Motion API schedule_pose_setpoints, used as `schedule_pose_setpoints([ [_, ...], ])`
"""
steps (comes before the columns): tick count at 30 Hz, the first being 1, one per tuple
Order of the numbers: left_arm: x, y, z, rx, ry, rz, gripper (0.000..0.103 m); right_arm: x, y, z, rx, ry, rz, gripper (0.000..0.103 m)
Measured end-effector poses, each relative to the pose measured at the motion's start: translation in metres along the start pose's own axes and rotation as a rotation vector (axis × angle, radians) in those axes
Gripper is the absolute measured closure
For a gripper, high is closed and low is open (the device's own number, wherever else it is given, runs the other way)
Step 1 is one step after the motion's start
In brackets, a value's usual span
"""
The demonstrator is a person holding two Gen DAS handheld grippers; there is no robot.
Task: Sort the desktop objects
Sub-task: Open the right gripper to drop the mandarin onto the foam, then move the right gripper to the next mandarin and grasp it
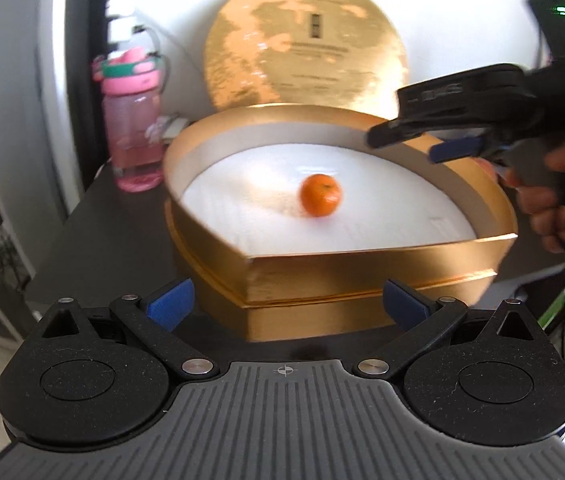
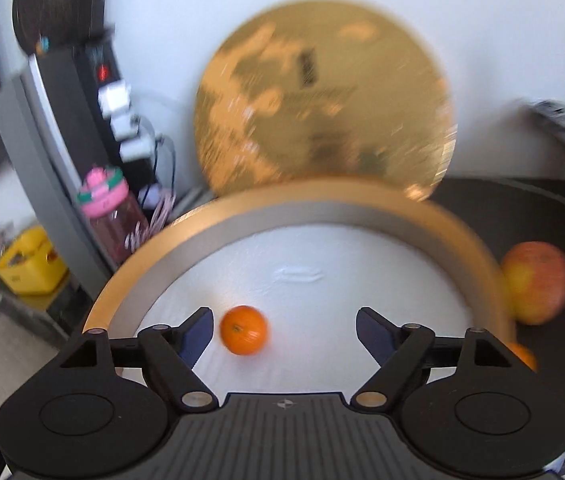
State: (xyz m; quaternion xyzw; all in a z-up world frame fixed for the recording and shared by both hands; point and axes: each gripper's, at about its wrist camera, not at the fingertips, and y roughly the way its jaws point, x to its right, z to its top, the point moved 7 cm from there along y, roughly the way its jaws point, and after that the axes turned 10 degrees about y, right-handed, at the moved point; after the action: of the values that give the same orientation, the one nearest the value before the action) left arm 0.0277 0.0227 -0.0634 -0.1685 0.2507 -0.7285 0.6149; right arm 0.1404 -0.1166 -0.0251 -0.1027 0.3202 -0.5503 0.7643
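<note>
An orange mandarin (image 1: 320, 195) (image 2: 244, 330) lies loose on the white lining of an open gold box (image 1: 362, 272) (image 2: 322, 196). My right gripper (image 2: 284, 330) (image 1: 402, 146) hovers open over the box's right rim, and the mandarin sits just inside its left finger, untouched. My left gripper (image 1: 288, 304) is open and holds nothing, in front of the box's near wall. A red-yellow apple (image 2: 538, 282) and a second small orange fruit (image 2: 522, 354) rest on the dark table outside the box, to its right.
The round gold lid (image 1: 306, 48) (image 2: 322, 108) leans on the white wall behind the box. A pink bottle (image 1: 134, 136) (image 2: 110, 208) stands left of the box near the table edge. A yellow crate (image 2: 30, 266) sits lower left. A hand (image 1: 550, 208) grips the right tool.
</note>
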Motion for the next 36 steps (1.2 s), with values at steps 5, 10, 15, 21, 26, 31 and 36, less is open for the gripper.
schedule_pose_setpoints([
  [5,0.026,-0.002,0.009,0.039,0.077,-0.034,0.000,0.063,-0.055,0.006,0.168,0.103,-0.059,0.022],
  [10,0.046,-0.001,0.025,0.063,0.119,-0.060,0.000,0.118,-0.078,0.005,0.228,0.185,-0.153,0.023],
  [15,0.059,0.005,0.032,0.039,0.121,-0.085,0.000,0.150,-0.076,-0.002,0.242,0.168,-0.219,0.029],
  [21,0.070,0.009,0.031,0.020,0.136,-0.092,0.000,0.164,-0.043,-0.023,0.148,0.123,-0.093,0.050],
  [26,0.074,0.010,0.031,0.014,0.144,-0.091,0.000,0.179,-0.014,-0.030,0.105,0.231,-0.005,0.049],
  [31,0.075,0.012,0.031,0.009,0.151,-0.083,0.000,0.189,0.004,-0.032,0.094,0.316,0.020,0.048],
  [36,0.072,0.014,0.031,0.003,0.149,-0.074,0.000,0.190,0.015,-0.035,0.084,0.351,0.044,0.048],
])
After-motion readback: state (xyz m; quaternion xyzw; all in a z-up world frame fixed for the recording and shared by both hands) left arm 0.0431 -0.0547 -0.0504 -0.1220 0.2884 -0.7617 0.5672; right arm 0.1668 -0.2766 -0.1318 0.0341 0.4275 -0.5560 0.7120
